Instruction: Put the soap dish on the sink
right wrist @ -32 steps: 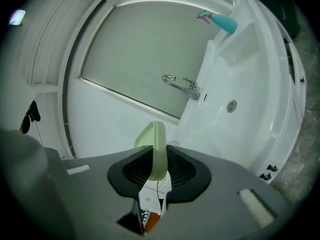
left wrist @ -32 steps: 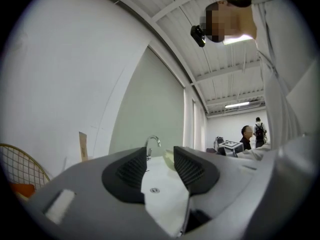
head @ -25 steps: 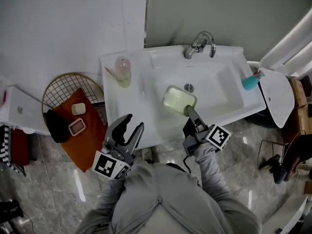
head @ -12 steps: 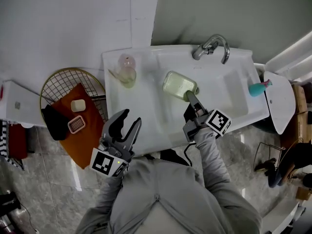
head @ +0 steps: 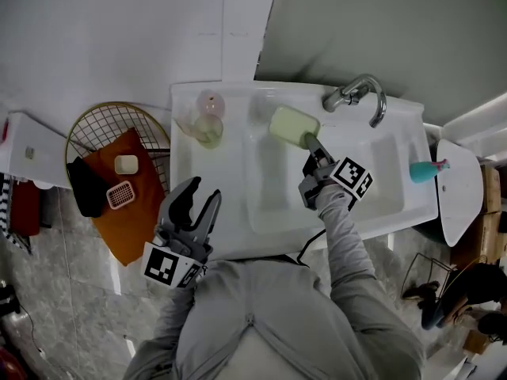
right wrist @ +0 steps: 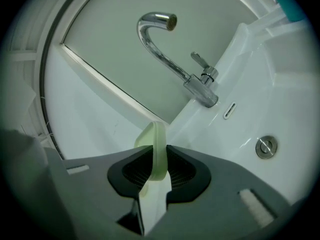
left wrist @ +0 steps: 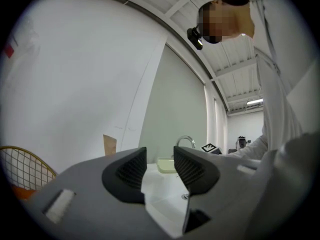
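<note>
The right gripper (head: 314,145) pinched the green soap dish (head: 291,124) over the back edge of the sink (head: 230,212), beside the tap (head: 356,95); the left gripper (head: 198,195) gaped empty near its front edge

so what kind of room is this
Probably a bathroom or washroom: a white sink with a chrome tap, a pale green soap dish held in the right gripper, and a glossy tiled floor.

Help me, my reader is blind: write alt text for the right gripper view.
The right gripper holds a pale green soap dish on edge between its jaws, over a white sink. A chrome faucet curves overhead, and the drain stopper sits at right.
</note>
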Action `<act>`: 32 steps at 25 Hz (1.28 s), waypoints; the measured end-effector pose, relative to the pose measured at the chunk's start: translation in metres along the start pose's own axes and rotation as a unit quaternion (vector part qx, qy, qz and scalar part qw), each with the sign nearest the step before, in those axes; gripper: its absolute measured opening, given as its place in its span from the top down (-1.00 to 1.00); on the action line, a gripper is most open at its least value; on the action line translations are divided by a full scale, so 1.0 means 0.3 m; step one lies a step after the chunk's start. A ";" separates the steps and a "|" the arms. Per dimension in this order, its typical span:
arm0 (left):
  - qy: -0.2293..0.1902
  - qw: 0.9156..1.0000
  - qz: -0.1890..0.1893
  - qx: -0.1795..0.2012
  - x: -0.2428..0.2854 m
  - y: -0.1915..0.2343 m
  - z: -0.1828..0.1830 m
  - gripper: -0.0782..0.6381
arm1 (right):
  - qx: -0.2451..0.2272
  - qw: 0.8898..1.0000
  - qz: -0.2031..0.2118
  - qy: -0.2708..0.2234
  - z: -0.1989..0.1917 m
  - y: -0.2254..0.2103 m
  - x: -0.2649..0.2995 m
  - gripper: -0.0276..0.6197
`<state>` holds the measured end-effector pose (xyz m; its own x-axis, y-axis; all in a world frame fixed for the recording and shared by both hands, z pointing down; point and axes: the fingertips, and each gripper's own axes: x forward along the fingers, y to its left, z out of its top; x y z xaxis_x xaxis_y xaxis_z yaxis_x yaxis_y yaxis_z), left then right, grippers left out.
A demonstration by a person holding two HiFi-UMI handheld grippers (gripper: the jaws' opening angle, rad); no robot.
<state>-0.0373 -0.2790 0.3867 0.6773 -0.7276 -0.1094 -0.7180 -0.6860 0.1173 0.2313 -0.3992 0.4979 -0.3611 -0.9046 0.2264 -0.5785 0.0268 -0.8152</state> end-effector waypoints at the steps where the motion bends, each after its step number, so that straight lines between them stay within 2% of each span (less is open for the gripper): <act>1: -0.001 1.000 0.007 0.001 0.006 0.003 0.003 0.28 | -0.003 1.000 -0.004 0.007 0.006 -0.017 0.021 0.74; 9: 0.009 0.999 0.049 0.011 0.027 0.017 -0.003 0.28 | -0.043 0.997 -0.034 0.048 0.051 -0.132 0.165 0.74; 15: 0.014 0.998 0.068 0.006 0.033 0.024 -0.014 0.28 | -0.053 0.995 -0.050 0.065 0.050 -0.189 0.226 0.74; 21: 0.022 0.997 0.078 0.005 0.029 0.027 -0.025 0.28 | -0.075 0.993 -0.067 0.068 0.074 -0.231 0.261 0.74; 32: 0.031 0.996 0.078 0.006 0.042 0.024 -0.037 0.28 | -0.097 0.990 -0.070 0.079 0.123 -0.248 0.313 0.74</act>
<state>-0.0322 -0.2929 0.3971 0.5651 -0.8245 -0.0290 -0.8173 -0.5642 0.1168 0.2675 -0.5020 0.5601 -0.3687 -0.8280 0.4225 -0.7546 0.0011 -0.6562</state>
